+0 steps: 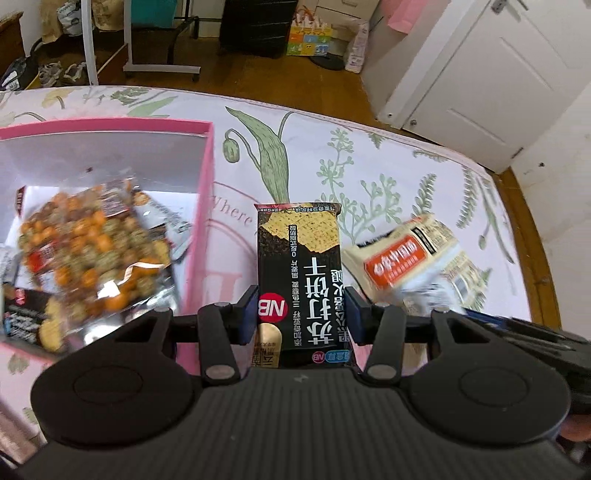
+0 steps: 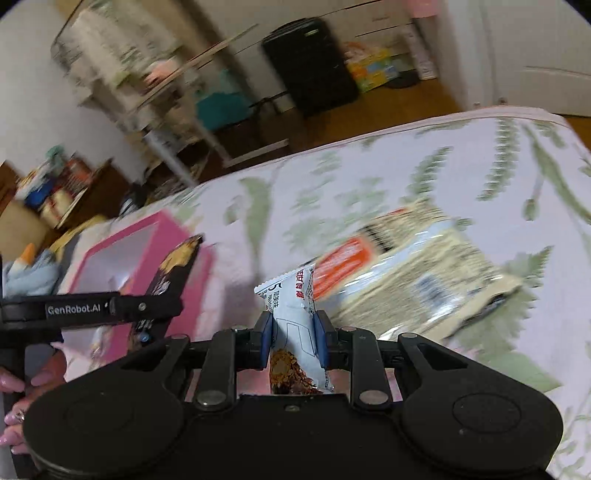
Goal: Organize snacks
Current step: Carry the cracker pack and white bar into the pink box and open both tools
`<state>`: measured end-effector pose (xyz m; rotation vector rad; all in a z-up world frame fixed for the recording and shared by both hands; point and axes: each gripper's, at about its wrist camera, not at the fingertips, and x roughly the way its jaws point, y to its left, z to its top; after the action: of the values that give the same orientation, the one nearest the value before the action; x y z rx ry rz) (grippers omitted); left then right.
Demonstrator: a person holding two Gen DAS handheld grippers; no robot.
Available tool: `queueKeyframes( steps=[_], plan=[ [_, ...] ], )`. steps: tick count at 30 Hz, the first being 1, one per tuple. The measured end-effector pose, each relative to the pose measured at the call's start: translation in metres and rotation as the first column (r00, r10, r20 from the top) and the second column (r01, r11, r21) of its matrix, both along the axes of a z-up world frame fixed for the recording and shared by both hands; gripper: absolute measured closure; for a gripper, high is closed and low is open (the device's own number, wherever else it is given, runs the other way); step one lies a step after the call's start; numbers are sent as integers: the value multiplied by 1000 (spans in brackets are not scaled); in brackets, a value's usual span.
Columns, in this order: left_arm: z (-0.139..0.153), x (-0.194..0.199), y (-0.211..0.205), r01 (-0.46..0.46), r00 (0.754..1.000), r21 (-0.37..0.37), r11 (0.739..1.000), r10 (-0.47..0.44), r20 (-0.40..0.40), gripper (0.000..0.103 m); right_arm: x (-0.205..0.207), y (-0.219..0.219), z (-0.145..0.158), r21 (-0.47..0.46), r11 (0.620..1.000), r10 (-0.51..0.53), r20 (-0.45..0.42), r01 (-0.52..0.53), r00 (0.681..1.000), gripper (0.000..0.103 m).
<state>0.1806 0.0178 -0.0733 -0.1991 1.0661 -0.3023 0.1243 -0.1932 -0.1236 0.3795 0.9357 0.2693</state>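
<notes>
My left gripper is shut on a black cracker packet with white Chinese print, held just right of the pink box. The box holds a clear bag of mixed nuts and another dark packet. My right gripper is shut on a small pale blue snack bar, held above the bed. A beige and orange snack bag lies on the bed beyond it, and shows in the left wrist view. The pink box and the left gripper with its black packet show at left.
The bed has a floral sheet. Its far edge meets a wood floor with a black suitcase, a white rack and a white door. A hand with pink nails holds the left gripper's handle.
</notes>
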Motion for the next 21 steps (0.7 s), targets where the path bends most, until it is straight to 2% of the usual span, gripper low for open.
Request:
queueKeyframes(
  steps=[5, 9, 13, 17, 21],
  plan=[
    [27, -25, 30, -16, 999, -11, 1000, 17, 51, 57, -14, 46, 20, -46, 986, 159, 24, -158, 987, 75],
    [45, -37, 60, -59, 994, -28, 998, 61, 93, 57, -15, 71, 36, -46, 974, 226, 64, -223, 972, 75],
    [58, -43, 92, -121, 984, -36, 992, 125, 127, 57, -8, 96, 49, -34, 964, 264, 110, -262, 958, 75],
    [66, -32, 115, -187, 970, 10, 982, 183, 160, 57, 4, 117, 56, -22, 959, 283, 167, -283, 944, 75],
    [68, -23, 141, -239, 955, -5, 971, 236, 178, 57, 22, 138, 56, -16, 953, 301, 193, -303, 934, 75]
  ],
)
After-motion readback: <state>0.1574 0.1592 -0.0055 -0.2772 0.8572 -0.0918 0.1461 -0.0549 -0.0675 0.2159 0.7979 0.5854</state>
